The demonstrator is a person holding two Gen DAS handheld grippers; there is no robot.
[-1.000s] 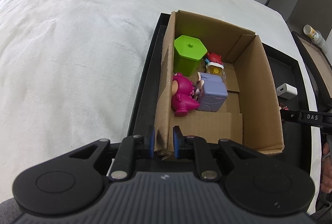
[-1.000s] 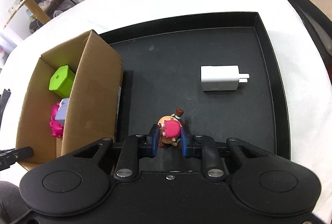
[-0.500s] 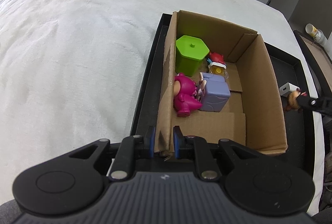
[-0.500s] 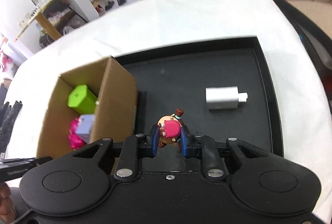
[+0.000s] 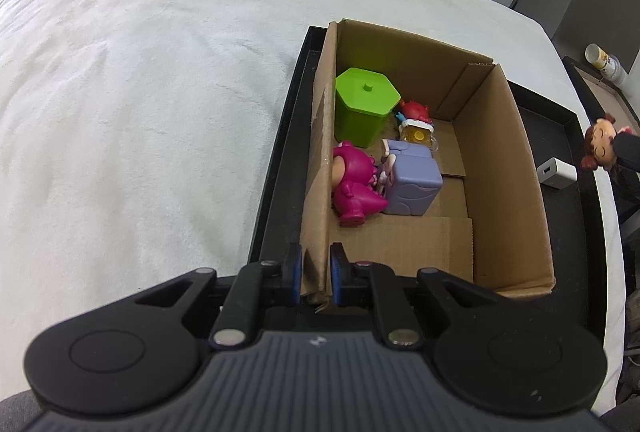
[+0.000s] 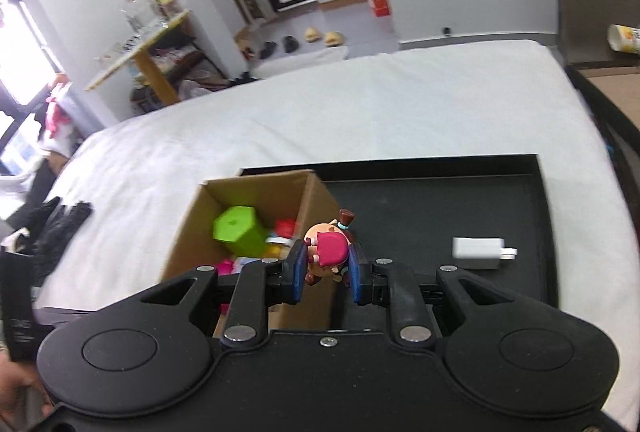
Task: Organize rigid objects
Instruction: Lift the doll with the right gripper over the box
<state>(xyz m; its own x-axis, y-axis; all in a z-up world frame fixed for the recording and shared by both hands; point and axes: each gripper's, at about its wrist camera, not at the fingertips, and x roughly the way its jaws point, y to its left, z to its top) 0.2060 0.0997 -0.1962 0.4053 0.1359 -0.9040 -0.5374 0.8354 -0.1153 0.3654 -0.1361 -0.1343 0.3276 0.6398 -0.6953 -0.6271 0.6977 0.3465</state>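
My left gripper [image 5: 313, 275] is shut on the near left wall of the cardboard box [image 5: 504, 168], which stands in a black tray [image 5: 276, 188]. The box holds a green hexagonal container [image 5: 366, 104], a pink figure [image 5: 354, 184], a lilac block toy [image 5: 414, 182] and a small red and yellow toy [image 5: 416, 124]. My right gripper [image 6: 327, 272] is shut on a small doll figure with a pink hat [image 6: 328, 246], held in the air above the box's right wall [image 6: 316, 200]. The doll also shows at the right edge of the left wrist view [image 5: 600, 146].
A white charger plug [image 6: 478, 252] lies on the tray floor [image 6: 420, 208] right of the box; it also shows in the left wrist view [image 5: 556, 174]. The tray sits on a white cloth-covered table [image 5: 140, 112]. A paper cup [image 5: 604, 62] stands far right.
My right gripper has lifted the doll off the tray floor and carried it up and left to the box's right wall. My left gripper has kept its hold on the box wall.
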